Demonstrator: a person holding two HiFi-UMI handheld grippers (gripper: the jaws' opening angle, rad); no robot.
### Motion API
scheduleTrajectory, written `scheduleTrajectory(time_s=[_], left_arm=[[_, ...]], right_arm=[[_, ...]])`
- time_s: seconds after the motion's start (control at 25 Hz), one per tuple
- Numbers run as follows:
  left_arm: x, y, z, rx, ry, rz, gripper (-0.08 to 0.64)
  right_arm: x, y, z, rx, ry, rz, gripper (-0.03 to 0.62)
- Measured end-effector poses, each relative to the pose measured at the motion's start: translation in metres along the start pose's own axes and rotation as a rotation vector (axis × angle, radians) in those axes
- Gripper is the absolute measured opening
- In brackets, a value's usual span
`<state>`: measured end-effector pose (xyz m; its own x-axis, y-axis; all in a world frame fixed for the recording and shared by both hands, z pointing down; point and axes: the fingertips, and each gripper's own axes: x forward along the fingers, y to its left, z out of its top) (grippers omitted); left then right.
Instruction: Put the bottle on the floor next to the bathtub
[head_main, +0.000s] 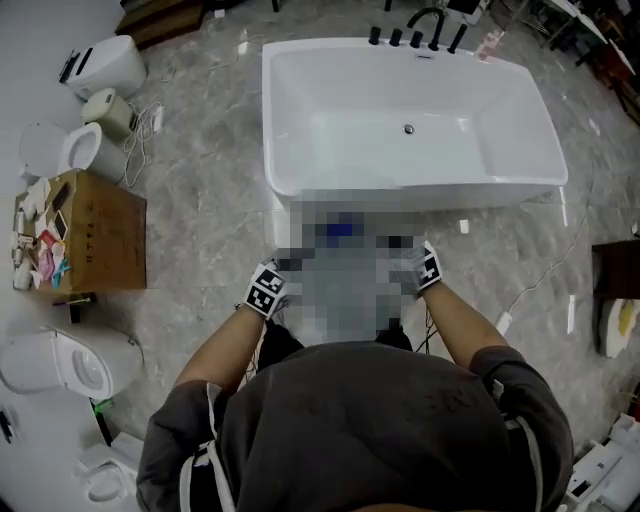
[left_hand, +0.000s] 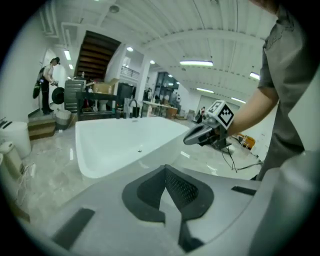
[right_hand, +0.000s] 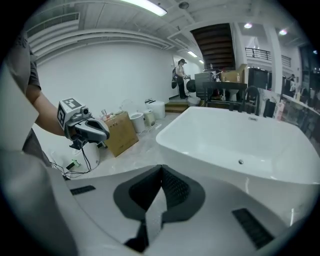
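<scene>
The white bathtub (head_main: 330, 130) stands on the marble floor just ahead of me; it also shows in the left gripper view (left_hand: 115, 145) and the right gripper view (right_hand: 235, 140). No bottle can be made out: a mosaic patch covers the floor in front of the tub and both grippers' jaws in the head view. Only the left marker cube (head_main: 265, 290) and the right marker cube (head_main: 430, 266) show there. My left gripper (left_hand: 165, 168) is shut with nothing between its pads. My right gripper (right_hand: 161, 168) is shut and empty too. Both are held up side by side, facing the tub.
A wooden box (head_main: 100, 235) with small items on it stands at the left, between toilets (head_main: 65, 150) (head_main: 70, 365). Black taps (head_main: 415, 35) sit at the tub's far end. A white cable (head_main: 535, 280) runs across the floor at the right. A person (right_hand: 180, 77) stands far off.
</scene>
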<state>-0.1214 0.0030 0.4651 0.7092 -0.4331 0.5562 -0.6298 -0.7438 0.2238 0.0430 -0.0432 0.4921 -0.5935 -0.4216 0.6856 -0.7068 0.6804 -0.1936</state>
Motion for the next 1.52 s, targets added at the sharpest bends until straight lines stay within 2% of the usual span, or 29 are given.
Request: scheduleTrajectory(time_s=[0.2,0.32,0.52,0.64,0.84,0.96,1.52], left_arm=[[-0.063,-0.002,0.077,-0.065,-0.168,0.074,0.005],[-0.090,-0.012,0.099,-0.082,-0.222,0.099,0.005],[-0.123,-0.005,0.127,-0.120,-0.295,0.168,0.005],[-0.133,-0.004,0.133,-0.127,-0.318,0.177,0.005],[-0.133,0.002,0.137,-0.177,-0.333,0.189,0.005],[-0.132,0.001,0.140,-0.164,-0.329,0.179,0.005],[-0.127,-0.004,0.142,-0.146,-0.334,0.161,0.005]], right_arm=[[-0.058,0.017,0.063,-0.052,-0.067,0.016,-0.008],[-0.090,0.026,0.082,-0.043,-0.097,0.025,-0.008],[-0.123,0.024,0.118,-0.058,-0.161,0.025,-0.008],[-0.136,0.022,0.130,-0.063,-0.189,0.027,-0.008],[-0.141,0.013,0.132,-0.012,-0.223,0.040,-0.008],[-0.132,0.013,0.130,0.010,-0.215,0.051,-0.009],[-0.124,0.020,0.129,-0.015,-0.198,0.058,-0.011]])
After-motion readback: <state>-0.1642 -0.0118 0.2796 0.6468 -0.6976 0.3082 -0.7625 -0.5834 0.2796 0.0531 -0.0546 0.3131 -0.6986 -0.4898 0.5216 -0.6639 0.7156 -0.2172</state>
